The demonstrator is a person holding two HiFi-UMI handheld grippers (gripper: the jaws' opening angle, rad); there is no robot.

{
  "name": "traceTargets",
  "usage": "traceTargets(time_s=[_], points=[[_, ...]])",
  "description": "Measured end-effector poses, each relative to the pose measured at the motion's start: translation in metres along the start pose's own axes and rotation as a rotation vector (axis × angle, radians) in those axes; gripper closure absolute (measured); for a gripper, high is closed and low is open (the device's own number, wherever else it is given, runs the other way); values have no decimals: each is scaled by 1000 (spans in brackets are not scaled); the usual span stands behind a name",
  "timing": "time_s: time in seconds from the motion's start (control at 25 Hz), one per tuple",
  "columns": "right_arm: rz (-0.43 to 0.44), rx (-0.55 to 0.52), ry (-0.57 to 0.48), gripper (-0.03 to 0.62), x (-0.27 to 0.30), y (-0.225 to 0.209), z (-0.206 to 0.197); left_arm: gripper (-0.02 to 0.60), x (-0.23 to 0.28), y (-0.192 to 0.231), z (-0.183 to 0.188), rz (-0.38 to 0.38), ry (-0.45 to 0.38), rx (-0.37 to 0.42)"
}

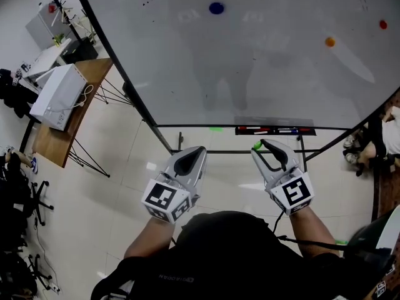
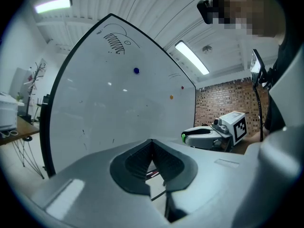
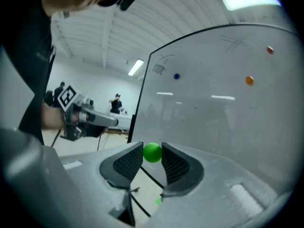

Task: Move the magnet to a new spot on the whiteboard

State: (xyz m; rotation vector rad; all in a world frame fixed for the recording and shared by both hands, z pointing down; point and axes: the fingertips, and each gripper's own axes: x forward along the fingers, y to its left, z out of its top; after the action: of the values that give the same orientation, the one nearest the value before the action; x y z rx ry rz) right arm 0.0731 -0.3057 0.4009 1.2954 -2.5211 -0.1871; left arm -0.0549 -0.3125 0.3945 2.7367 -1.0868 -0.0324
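A green magnet (image 3: 152,152) sits between the tips of my right gripper (image 3: 152,152), and both pads press on it. In the head view the same green magnet (image 1: 256,145) shows at the tip of the right gripper (image 1: 258,146), just below the whiteboard (image 1: 250,74). On the board are a blue magnet (image 1: 216,7), an orange magnet (image 1: 330,41) and a red magnet (image 1: 383,24). My left gripper (image 2: 152,142) is shut with nothing in it. It is held level beside the right one, short of the board.
A tray with markers (image 1: 275,130) runs under the board's lower edge. A wooden desk (image 1: 69,120) with a white box (image 1: 56,95) stands at the left. A seated person (image 1: 387,139) is at the right edge. Scribbles mark the board's top.
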Motion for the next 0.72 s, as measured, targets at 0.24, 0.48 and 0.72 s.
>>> traceTargets(time_s=[0.24,0.48,0.72], points=[[-92,-333,90,485,69,-1,20,565,-13,11,-11,25,3,-24],[-181,-471,17,485,146,7,71,565,-37,33,-15,73,4,-48],[-257,-371,7,485,198,-7,89,565,-61,55,-19,93,7,-62]])
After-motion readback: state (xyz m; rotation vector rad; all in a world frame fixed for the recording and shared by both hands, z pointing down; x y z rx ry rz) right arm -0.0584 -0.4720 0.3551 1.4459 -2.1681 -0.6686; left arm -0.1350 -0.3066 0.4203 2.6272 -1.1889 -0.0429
